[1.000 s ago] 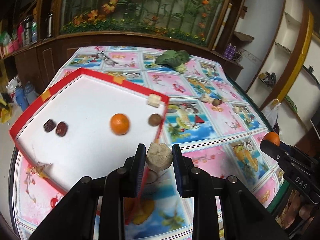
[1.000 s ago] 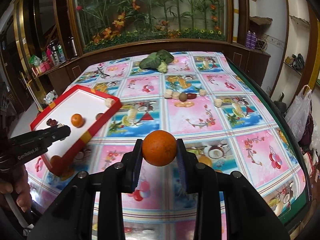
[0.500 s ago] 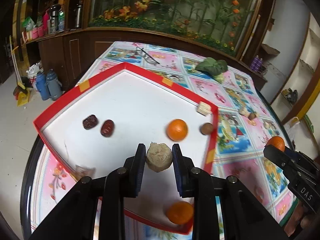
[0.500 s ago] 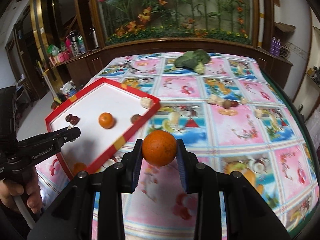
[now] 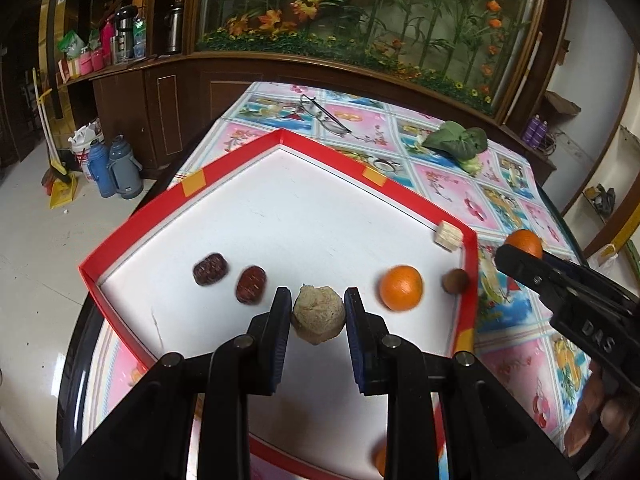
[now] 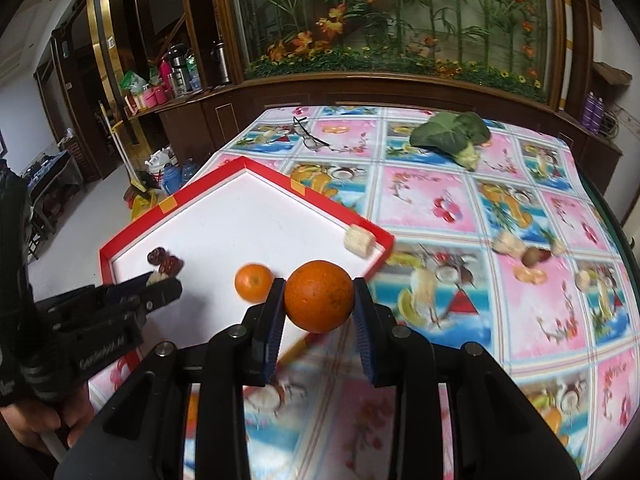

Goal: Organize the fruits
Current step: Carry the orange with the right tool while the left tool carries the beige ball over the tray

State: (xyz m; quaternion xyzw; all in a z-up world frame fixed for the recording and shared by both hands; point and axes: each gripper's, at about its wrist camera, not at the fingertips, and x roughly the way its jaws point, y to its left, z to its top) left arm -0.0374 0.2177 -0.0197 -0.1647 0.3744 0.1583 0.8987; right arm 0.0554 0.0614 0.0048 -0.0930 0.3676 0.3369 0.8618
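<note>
My left gripper [image 5: 318, 314] is shut on a rough beige fruit [image 5: 319, 314] and holds it over the white floor of the red-rimmed tray [image 5: 236, 168]. In the tray lie two dark red dates [image 5: 211, 268], an orange [image 5: 401, 288], a small brown fruit [image 5: 455, 281] and a pale cube [image 5: 448, 235]. My right gripper [image 6: 319, 300] is shut on an orange [image 6: 319, 296] and hovers at the tray's near right edge [image 6: 376, 266]. The right gripper also shows in the left wrist view [image 5: 516, 258], and the left gripper in the right wrist view [image 6: 160, 280].
A leafy green vegetable [image 6: 452, 136] and a pair of glasses [image 6: 310, 136] lie at the far side of the fruit-patterned tablecloth. Several small fruits and pale pieces [image 6: 528, 254] lie right of the tray. Thermos flasks [image 5: 116, 168] stand on the floor at left.
Both grippers moved left, further over the tray, each still holding its fruit. The left one came to hover near the dates; the right one reached the tray's right edge.
</note>
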